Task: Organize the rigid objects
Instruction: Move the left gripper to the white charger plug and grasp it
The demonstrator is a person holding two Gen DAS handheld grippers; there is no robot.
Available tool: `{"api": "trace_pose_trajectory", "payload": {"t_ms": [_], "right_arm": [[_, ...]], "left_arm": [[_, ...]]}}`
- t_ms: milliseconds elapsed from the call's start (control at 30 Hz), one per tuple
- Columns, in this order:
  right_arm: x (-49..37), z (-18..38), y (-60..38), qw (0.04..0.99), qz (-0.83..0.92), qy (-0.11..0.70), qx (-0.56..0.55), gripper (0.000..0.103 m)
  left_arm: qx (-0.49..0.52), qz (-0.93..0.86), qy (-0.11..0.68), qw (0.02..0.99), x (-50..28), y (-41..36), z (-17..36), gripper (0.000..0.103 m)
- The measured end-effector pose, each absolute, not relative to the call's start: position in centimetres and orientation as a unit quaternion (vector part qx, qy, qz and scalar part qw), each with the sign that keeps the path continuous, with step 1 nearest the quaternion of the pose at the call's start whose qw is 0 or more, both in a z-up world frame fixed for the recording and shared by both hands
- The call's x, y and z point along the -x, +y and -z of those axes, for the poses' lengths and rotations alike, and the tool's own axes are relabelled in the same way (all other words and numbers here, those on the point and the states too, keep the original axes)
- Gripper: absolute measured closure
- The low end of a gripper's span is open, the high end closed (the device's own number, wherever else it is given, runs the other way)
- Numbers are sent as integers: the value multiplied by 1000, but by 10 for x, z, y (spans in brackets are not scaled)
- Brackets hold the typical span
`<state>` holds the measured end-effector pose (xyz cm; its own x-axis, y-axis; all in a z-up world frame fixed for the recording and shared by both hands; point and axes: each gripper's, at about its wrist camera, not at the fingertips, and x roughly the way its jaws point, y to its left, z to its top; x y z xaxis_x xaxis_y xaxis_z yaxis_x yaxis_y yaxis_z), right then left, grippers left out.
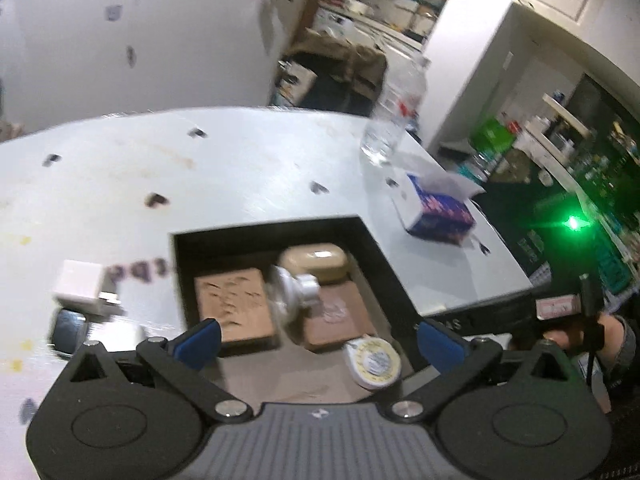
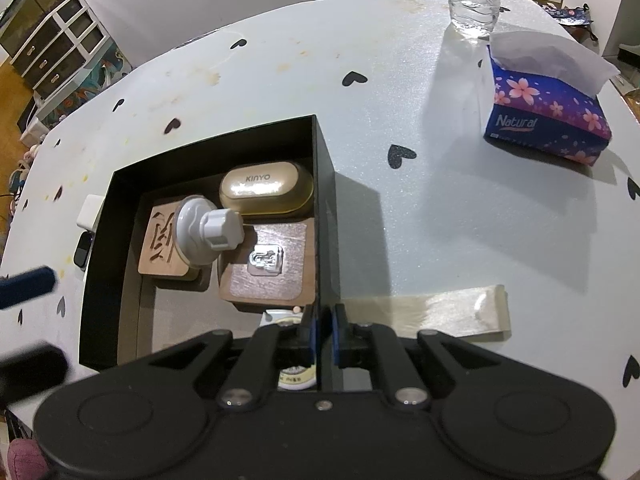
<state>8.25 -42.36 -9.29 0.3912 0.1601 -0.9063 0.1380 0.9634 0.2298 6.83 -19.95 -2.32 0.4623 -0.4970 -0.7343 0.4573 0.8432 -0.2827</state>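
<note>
In the left wrist view, the left gripper [image 1: 318, 334] filled the bottom of the frame, its blue pads spread wide with nothing between them. Just beyond it the black box [image 1: 384, 252] was seen at centre, holding two wooden coasters, a gold case [image 1: 314, 260], a white suction knob [image 1: 294, 292] and a round tape tin [image 1: 374, 362]. A white charger [image 1: 82, 286] and a dark device [image 1: 70, 330] lay outside the box at left, judged to be what remained to be gathered.

In the right wrist view, the right gripper [image 2: 323, 330] was seen at bottom centre, clamped on the box's right wall [image 2: 324, 208]. This hold was best kept steady so the box would not slide, while the charger [image 2: 89, 212], just beside the left wall, was approached squarely and gripped across its flat sides.
</note>
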Motion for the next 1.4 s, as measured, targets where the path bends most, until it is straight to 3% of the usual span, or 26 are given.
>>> {"api": "trace_pose_trajectory", "payload": {"t_ms": [700,767,833,933,1133,1300,1400], "right_arm": [[-82,92,-424,823,-5,551,-135,95],[-83,92,-424,823,-4,551,-135,95],[-83,92,-424,823,-3,551,-135,95],[-83,92,-423,823,-1,551,-134,95],[-83,93,-422,824,2,551,-135,95],[-83,93,-421,824,4,551,-135,95],[-82,93,-422,824,5,550,-136,95]], "left_arm": [[37,95,405,908,-93,-112,46,0],[27,82,415,906,-97,-107,56,4],[14,71,430,900,-102,-106,67,19],[-9,71,454,888,-108,-109,85,30],[-25,96,473,875,-119,-122,104,35],[-28,101,477,873,-128,-128,109,44],[-28,108,488,866,-131,-129,114,55]]}}
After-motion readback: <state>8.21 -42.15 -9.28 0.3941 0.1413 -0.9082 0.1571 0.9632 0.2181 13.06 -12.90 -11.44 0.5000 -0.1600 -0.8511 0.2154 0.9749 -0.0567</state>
